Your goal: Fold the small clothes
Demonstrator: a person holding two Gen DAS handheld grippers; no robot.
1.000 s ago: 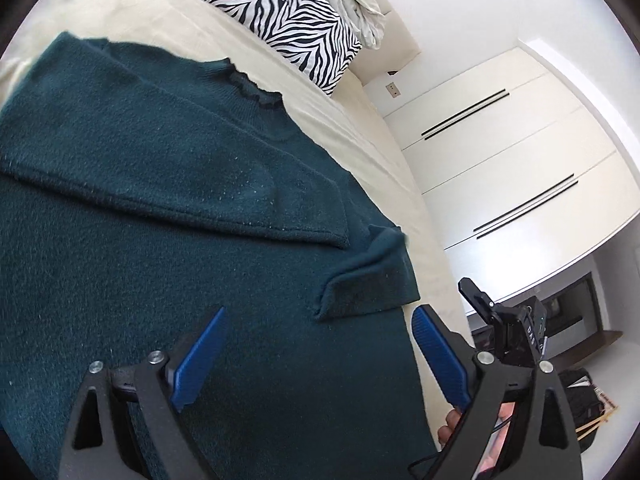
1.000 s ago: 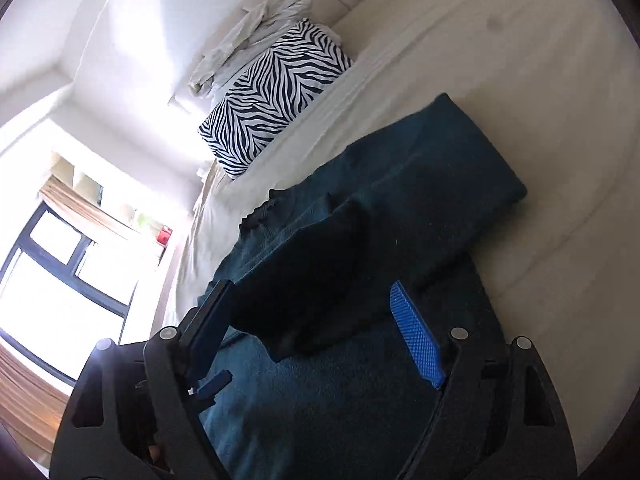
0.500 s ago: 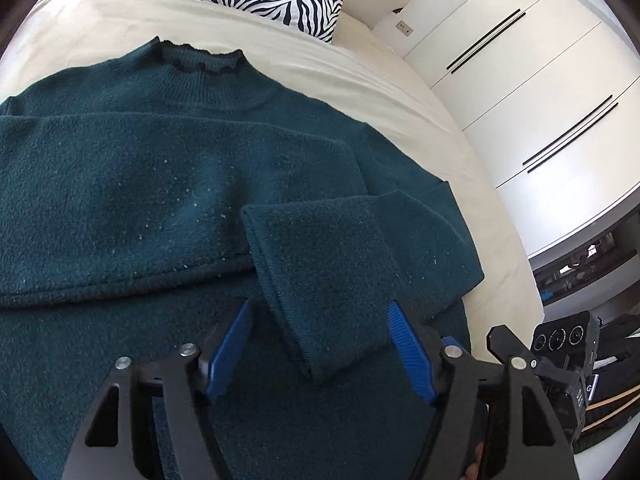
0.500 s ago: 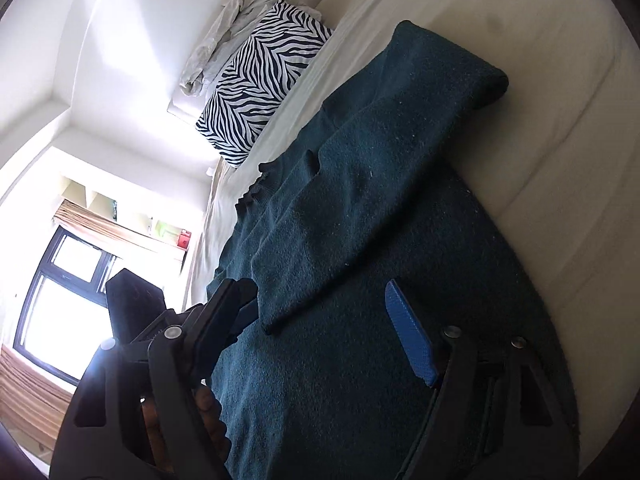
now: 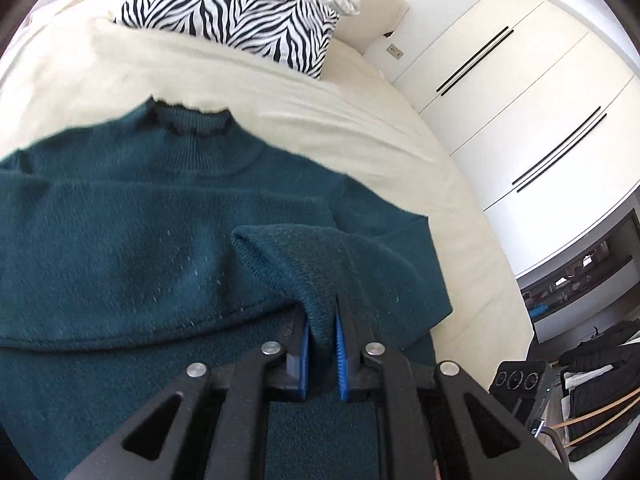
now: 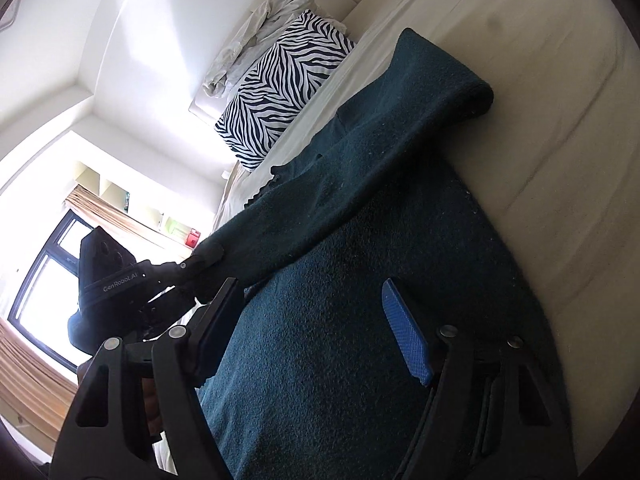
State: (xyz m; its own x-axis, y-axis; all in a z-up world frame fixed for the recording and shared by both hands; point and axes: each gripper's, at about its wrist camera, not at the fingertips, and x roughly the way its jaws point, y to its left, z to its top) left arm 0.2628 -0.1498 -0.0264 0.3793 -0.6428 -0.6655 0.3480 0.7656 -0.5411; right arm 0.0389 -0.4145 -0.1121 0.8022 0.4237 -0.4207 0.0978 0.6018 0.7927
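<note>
Sweater [image 5: 120,248] lies flat on the bed [image 5: 360,136]. The left gripper [image 5: 320,354], wide open a second ago, has clamped onto the cuff [image 5: 292,264] (lifted clear). The right gripper [image 6: 316,332] hovers open, empty. The sleeve fold can likely begin.

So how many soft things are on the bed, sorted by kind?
Dark teal sweater, cuff pinched in the left gripper: 1
Zebra-striped pillow: 1
Crumpled white cloth: 1
Total: 3
</note>
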